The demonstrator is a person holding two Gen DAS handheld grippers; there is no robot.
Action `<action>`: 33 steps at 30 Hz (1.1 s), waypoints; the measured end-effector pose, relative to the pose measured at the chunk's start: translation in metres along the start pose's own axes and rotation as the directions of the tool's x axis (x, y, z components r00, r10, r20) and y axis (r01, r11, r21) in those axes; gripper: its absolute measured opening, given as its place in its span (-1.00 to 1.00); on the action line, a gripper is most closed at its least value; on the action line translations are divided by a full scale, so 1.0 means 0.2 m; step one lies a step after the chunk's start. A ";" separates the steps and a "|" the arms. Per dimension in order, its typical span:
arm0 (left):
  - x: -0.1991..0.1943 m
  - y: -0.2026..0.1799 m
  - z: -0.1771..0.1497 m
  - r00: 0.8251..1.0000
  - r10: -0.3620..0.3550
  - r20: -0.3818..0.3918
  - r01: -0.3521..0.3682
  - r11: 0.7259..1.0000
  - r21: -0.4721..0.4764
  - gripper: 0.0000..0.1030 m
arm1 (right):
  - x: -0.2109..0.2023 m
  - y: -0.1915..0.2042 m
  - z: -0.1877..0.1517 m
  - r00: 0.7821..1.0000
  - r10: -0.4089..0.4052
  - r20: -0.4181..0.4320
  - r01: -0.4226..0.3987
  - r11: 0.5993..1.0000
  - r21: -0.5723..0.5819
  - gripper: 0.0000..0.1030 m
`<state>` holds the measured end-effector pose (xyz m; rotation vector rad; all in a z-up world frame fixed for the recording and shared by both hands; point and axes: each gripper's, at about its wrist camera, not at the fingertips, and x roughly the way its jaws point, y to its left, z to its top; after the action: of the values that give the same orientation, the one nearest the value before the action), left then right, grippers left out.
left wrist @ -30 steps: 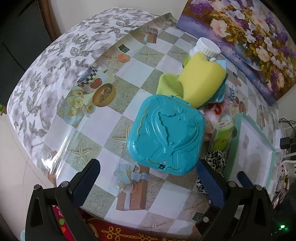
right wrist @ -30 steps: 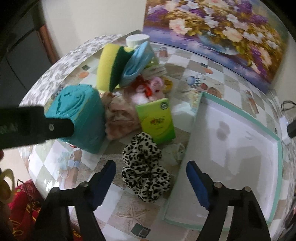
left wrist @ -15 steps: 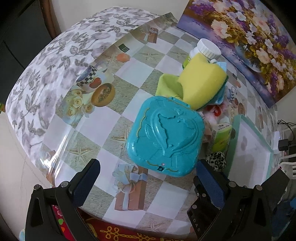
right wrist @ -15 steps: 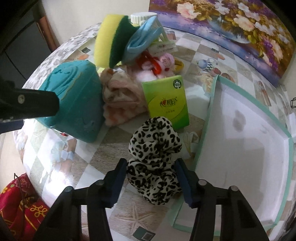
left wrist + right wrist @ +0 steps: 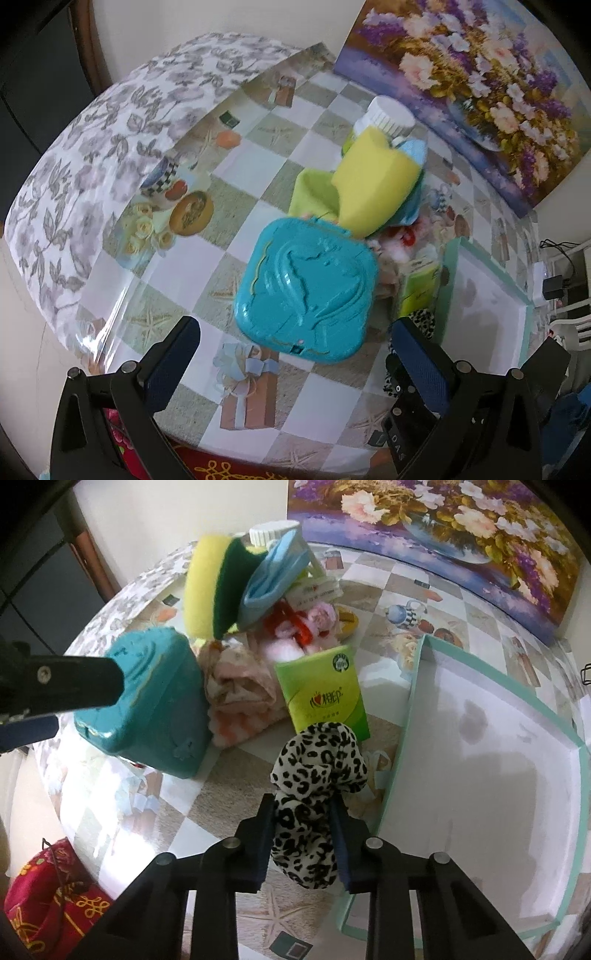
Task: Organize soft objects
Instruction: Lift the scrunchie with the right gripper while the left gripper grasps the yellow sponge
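Our right gripper [image 5: 302,827] is closing, pads pressing the leopard-print scrunchie [image 5: 317,771], whose long axis runs forward, away from the fingers. The white tray [image 5: 406,716] lies just to its right. Our left gripper [image 5: 295,354] hangs open over the teal case [image 5: 306,291].

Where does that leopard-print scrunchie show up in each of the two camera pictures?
Left wrist view: leopard-print scrunchie peeks out at right, behind a blue finger.
Right wrist view: leopard-print scrunchie at lower centre, between the closing fingers.
Shared landmark: green tissue pack just beyond it.
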<state>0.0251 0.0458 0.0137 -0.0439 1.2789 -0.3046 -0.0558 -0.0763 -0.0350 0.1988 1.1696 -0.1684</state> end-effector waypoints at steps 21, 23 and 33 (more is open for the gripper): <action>-0.10 -0.10 0.13 0.987 0.002 0.158 -0.013 0.998 0.067 1.00 | -0.12 -0.11 0.05 0.997 0.062 0.043 -0.066 0.993 0.095 -0.37; -0.10 -0.13 0.16 0.987 0.005 0.158 -0.019 0.996 0.085 1.00 | -0.10 -0.10 0.04 0.998 0.049 0.030 -0.052 0.995 0.088 -0.17; 0.03 -0.25 0.33 0.991 0.044 0.129 -0.064 0.985 0.157 1.00 | 0.03 -0.13 0.06 0.998 0.066 -0.025 -0.063 0.992 0.111 0.10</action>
<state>0.0781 -0.0131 0.0375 0.1079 1.1260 -0.3524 -0.0480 -0.1053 -0.0377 0.3370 1.1819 -0.1741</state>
